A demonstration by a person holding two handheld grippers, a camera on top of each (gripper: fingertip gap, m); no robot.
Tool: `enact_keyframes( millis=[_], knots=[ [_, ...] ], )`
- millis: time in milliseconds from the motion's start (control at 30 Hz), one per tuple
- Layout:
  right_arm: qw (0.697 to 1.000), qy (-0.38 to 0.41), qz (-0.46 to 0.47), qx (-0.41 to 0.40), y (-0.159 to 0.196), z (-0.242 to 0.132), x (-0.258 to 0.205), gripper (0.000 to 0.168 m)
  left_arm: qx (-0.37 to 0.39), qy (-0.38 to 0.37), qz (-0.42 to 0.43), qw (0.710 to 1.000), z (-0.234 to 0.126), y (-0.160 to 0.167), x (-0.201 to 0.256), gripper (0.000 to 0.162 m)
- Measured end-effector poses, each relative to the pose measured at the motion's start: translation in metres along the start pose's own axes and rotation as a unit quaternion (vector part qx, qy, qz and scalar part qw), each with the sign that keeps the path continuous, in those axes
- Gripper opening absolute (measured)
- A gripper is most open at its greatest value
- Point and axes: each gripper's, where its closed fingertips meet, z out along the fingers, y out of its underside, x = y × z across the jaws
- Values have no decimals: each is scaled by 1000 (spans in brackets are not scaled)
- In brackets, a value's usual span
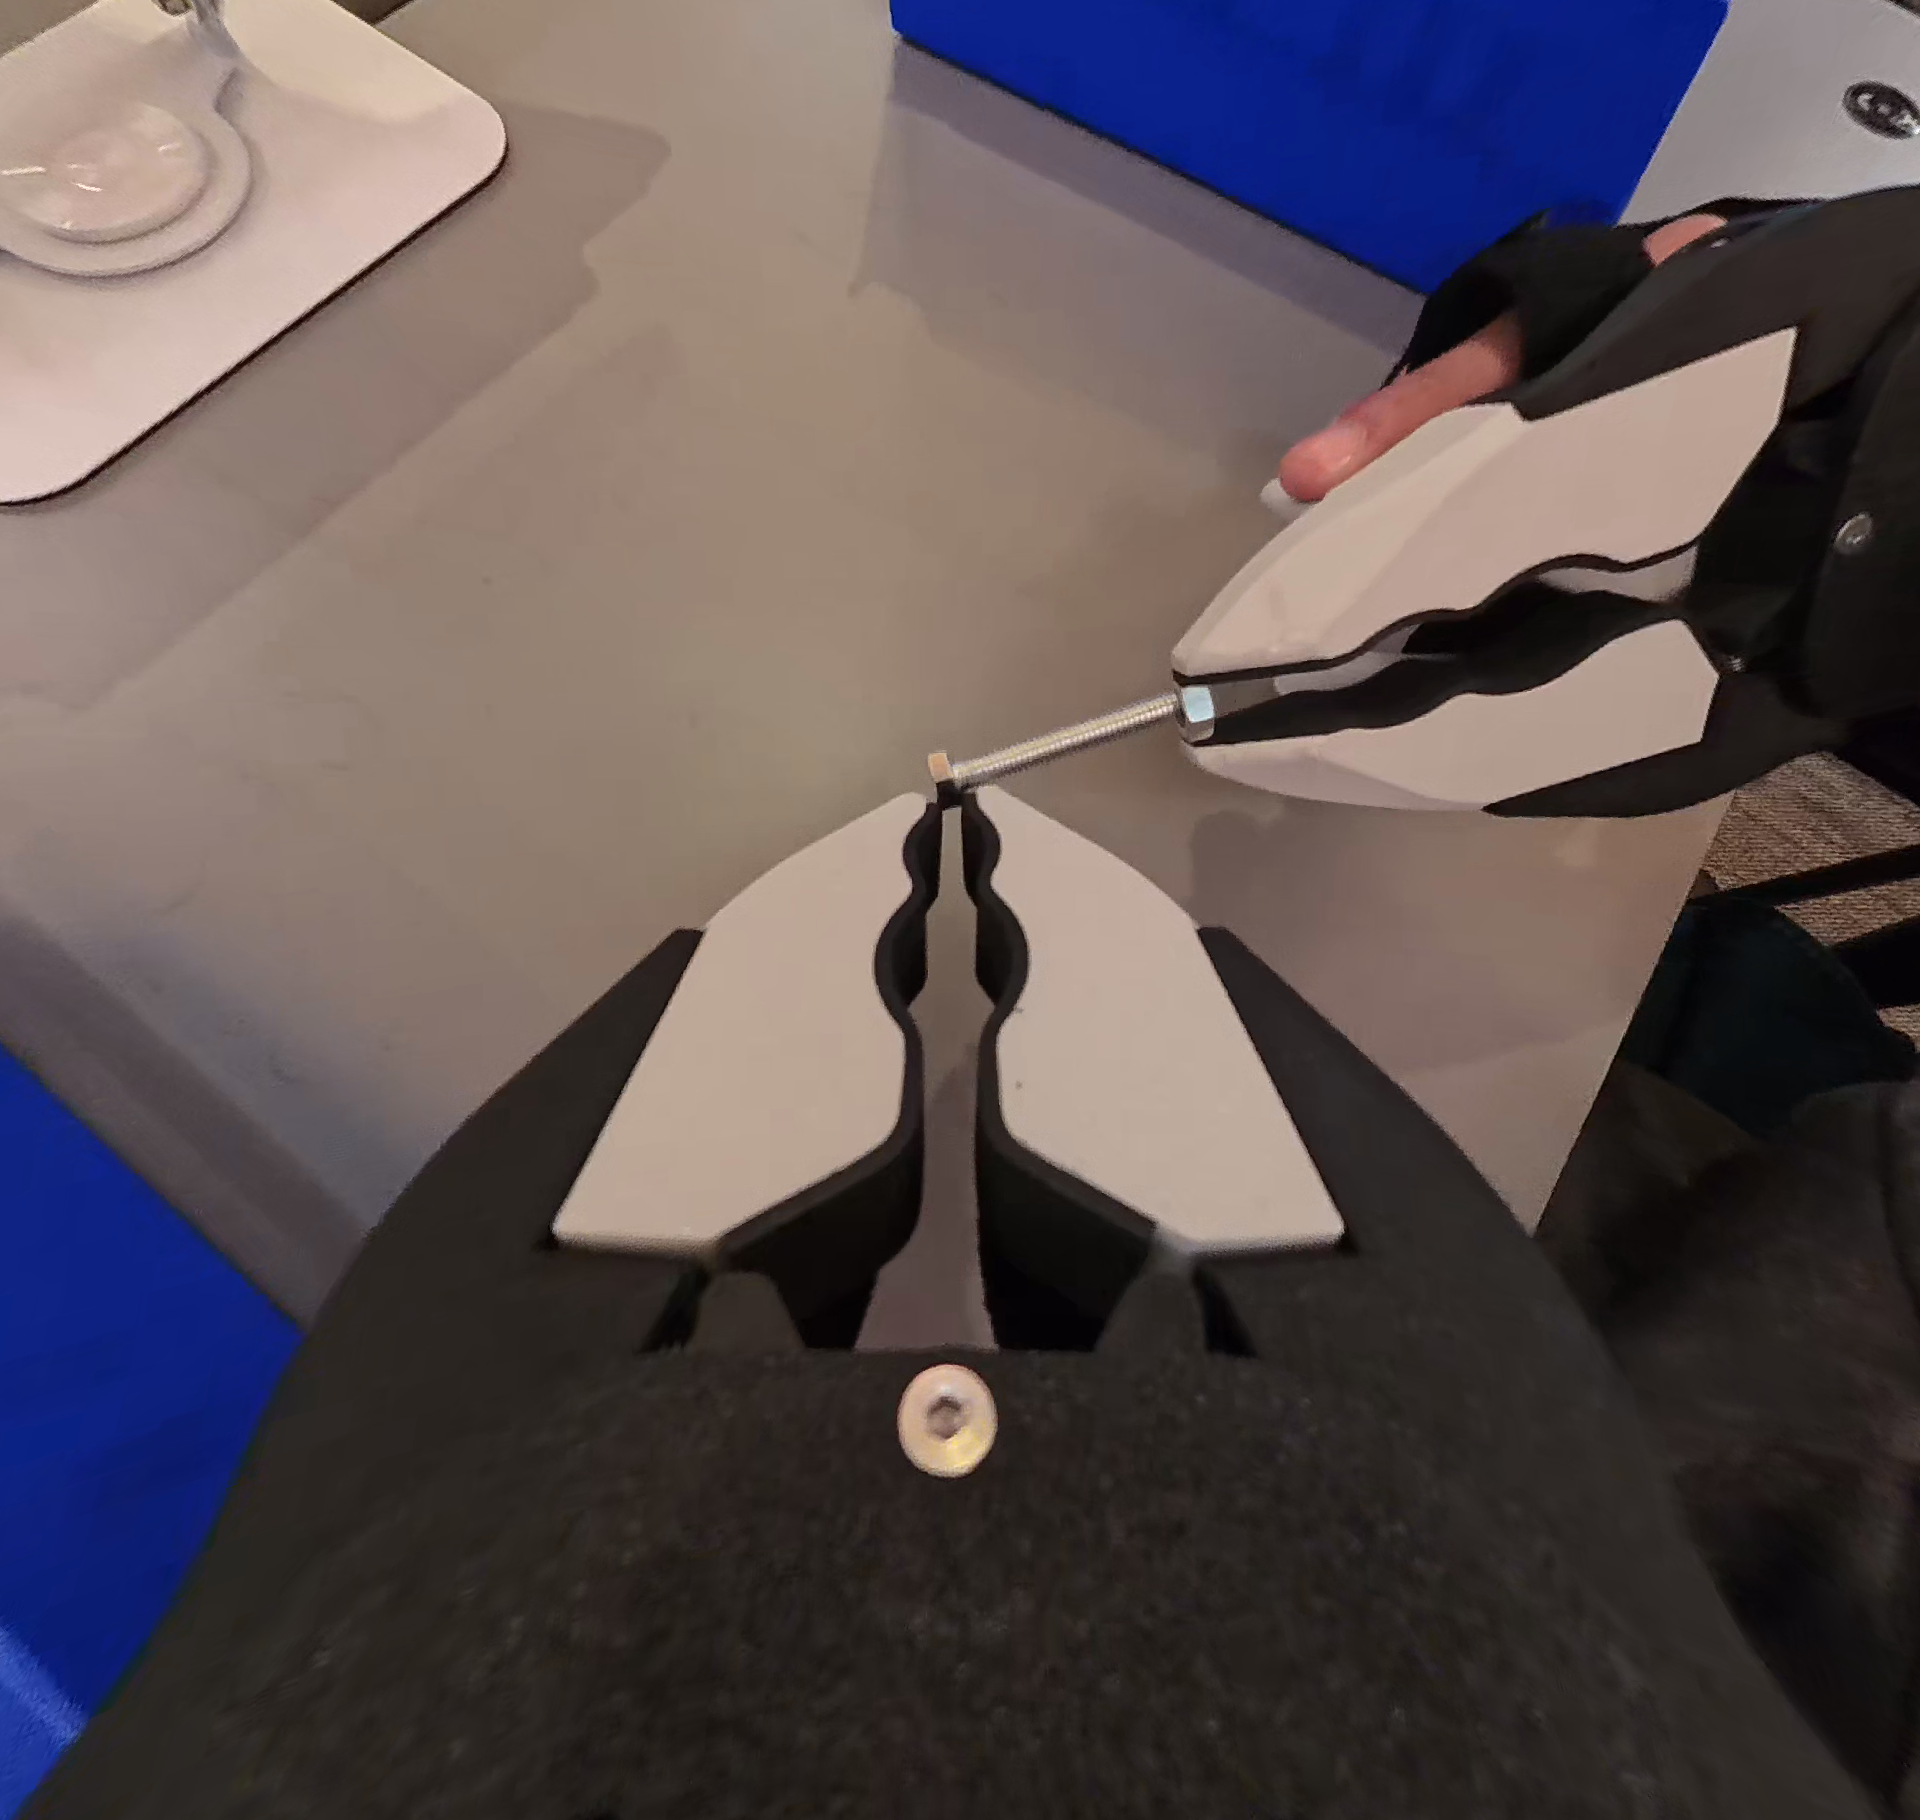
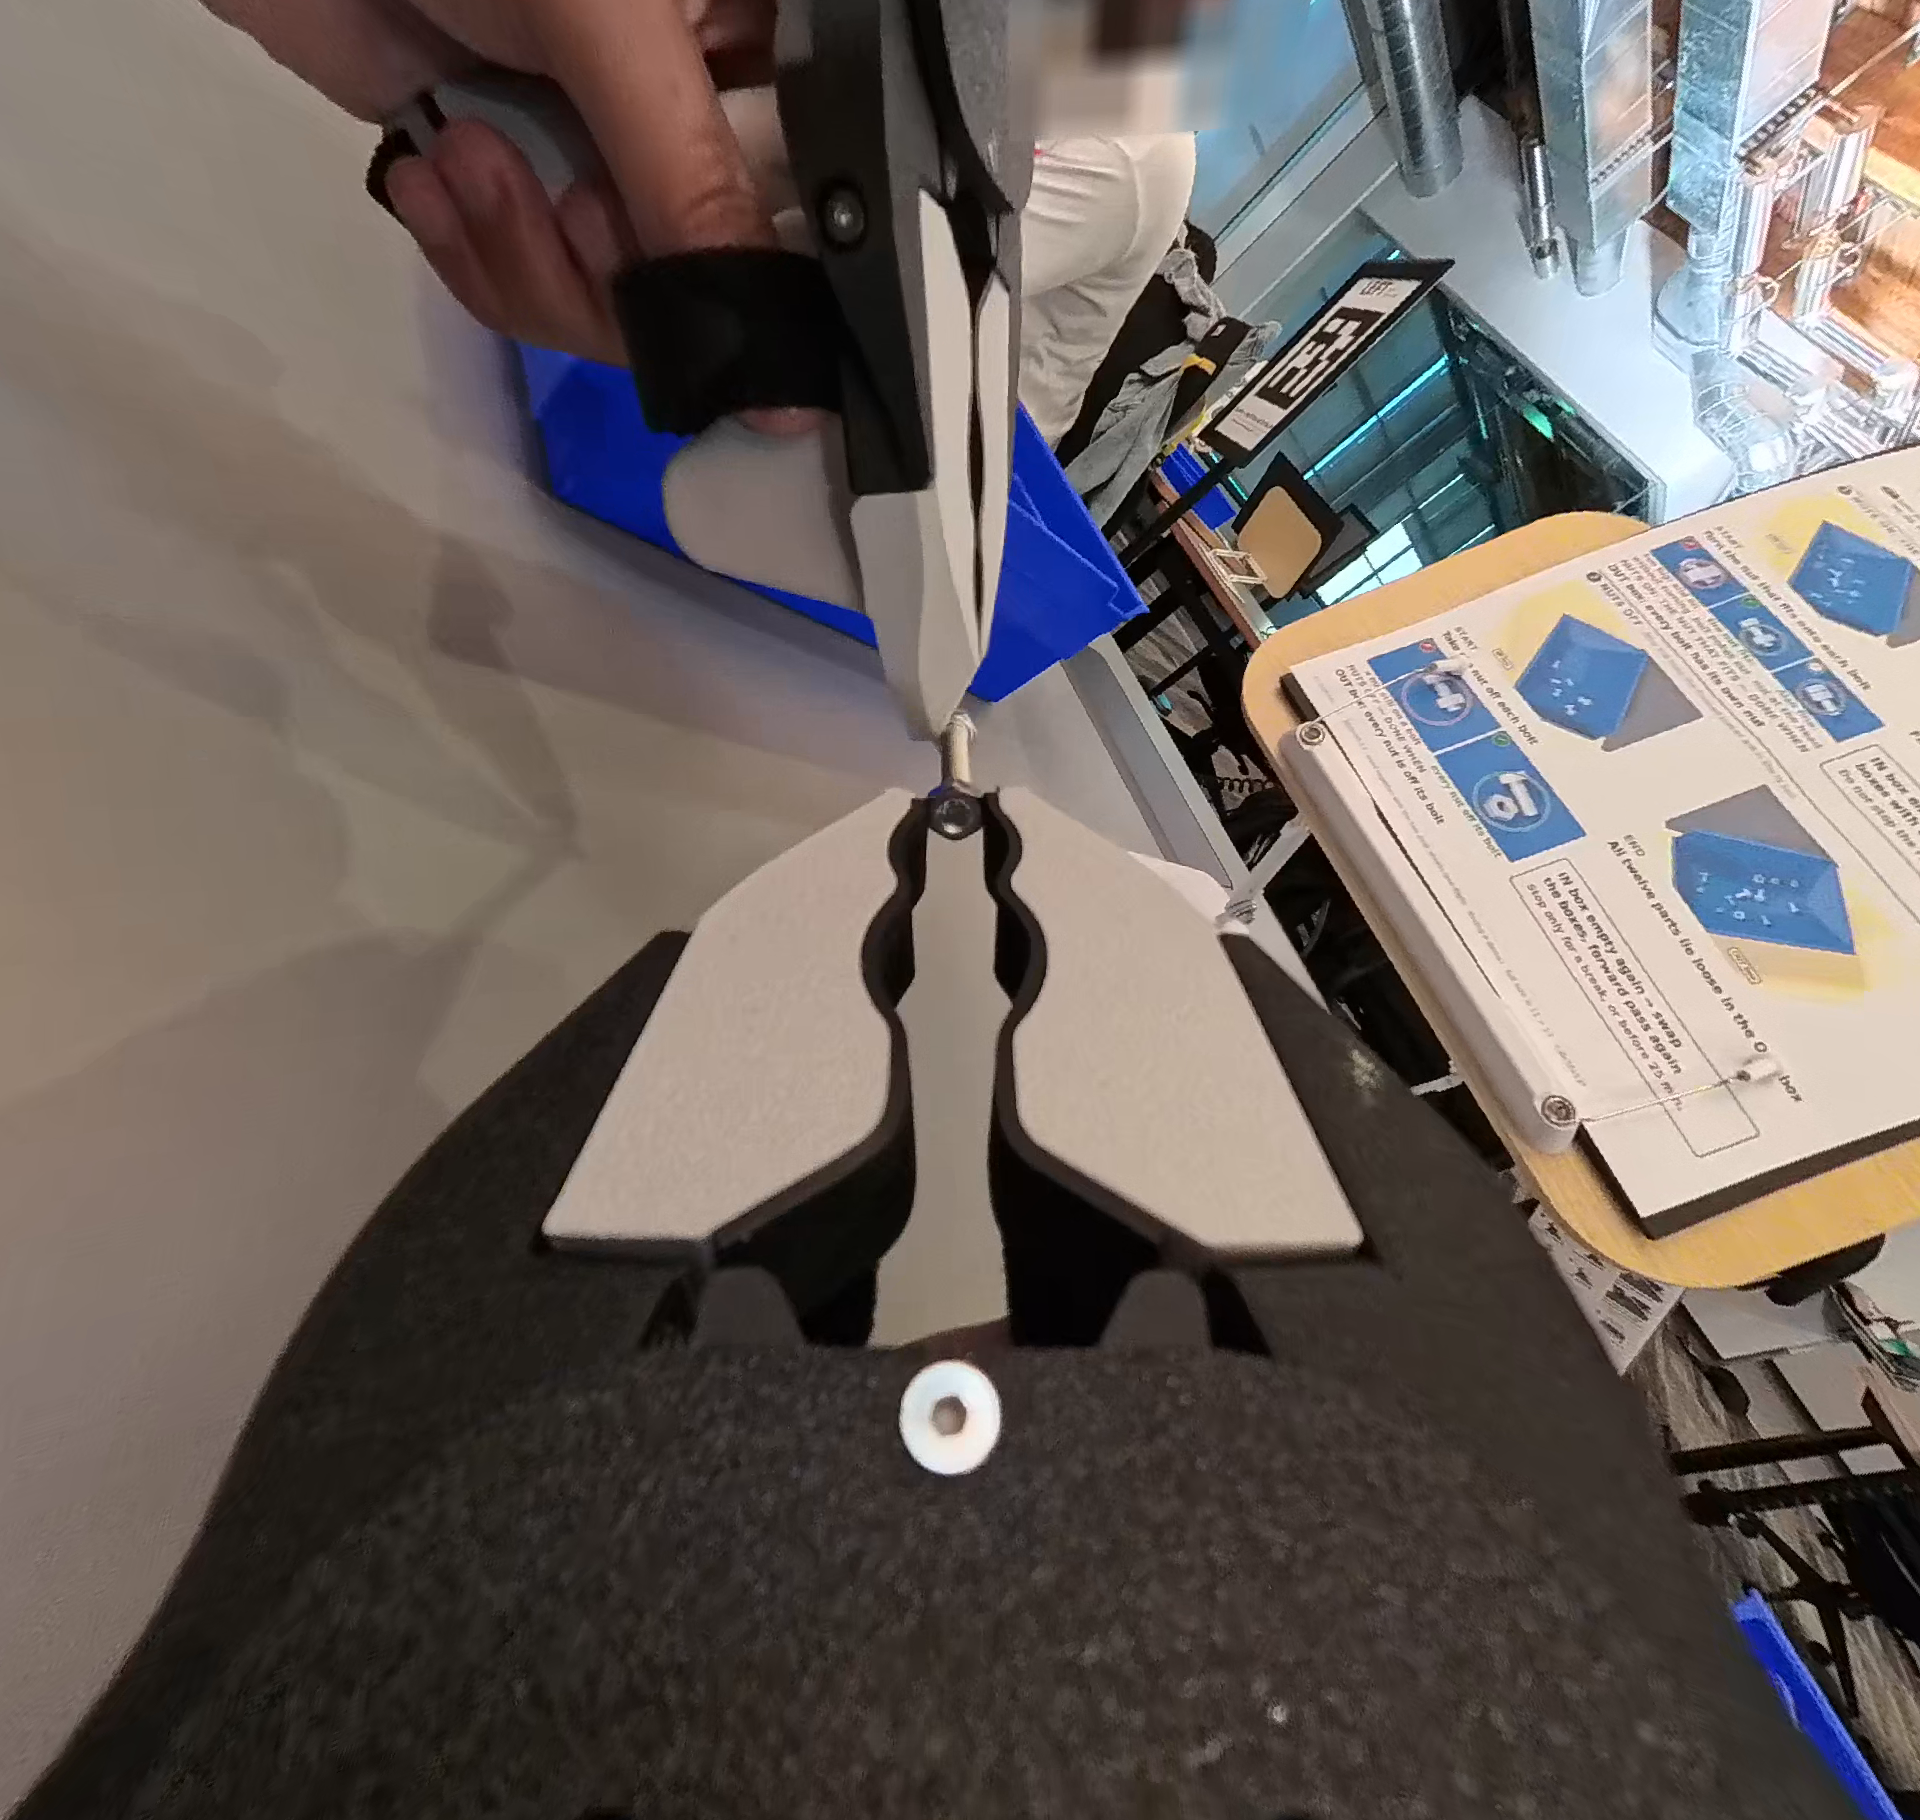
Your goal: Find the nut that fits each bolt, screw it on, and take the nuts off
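My left gripper (image 1: 948, 802) pinches the bolt (image 1: 1049, 744) head; right gripper (image 1: 1195, 716) clamps the hex nut (image 1: 1195, 715). Light, stiff, slippery steel; I grip flats.

I saw a long silver threaded bolt (image 1: 1049, 740) at frame centre, nearly level above the table, its head (image 1: 941, 764) leftward, a hex nut (image 1: 1197, 712) on its right end.

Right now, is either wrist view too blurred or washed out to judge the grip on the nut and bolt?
Left wrist view: sharp; soft shadows and mild glare on the table, the bolt and nut crisp. Right wrist view: motion blur at the left and edges, table pale, wide-angle tilt; the nut between the right gripper tips stays readable.
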Motion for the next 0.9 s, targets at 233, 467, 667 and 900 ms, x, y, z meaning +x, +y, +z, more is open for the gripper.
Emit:
enact_keyframes(
  millis=[233, 467, 667, 900],
  knots=[
    [1000, -7, -2, -2, 3, 0, -2, 10, 0, 6, 0, 1000, -5, 1, 0, 3],
    [1000, -13, -15, 4, -1, -1, -6, 10, -9, 4, 8, 1000, -2, 4, 1, 3],
    [1000, -14, -17, 3, 1, 0, -6, 10, -14, 8, 8, 1000, -1, 5, 3, 3],
    [998, -23, 58, 14, 1, 0, -2, 10, 17, 3, 12, 1000, -2, 0, 3, 3]
  ],
)
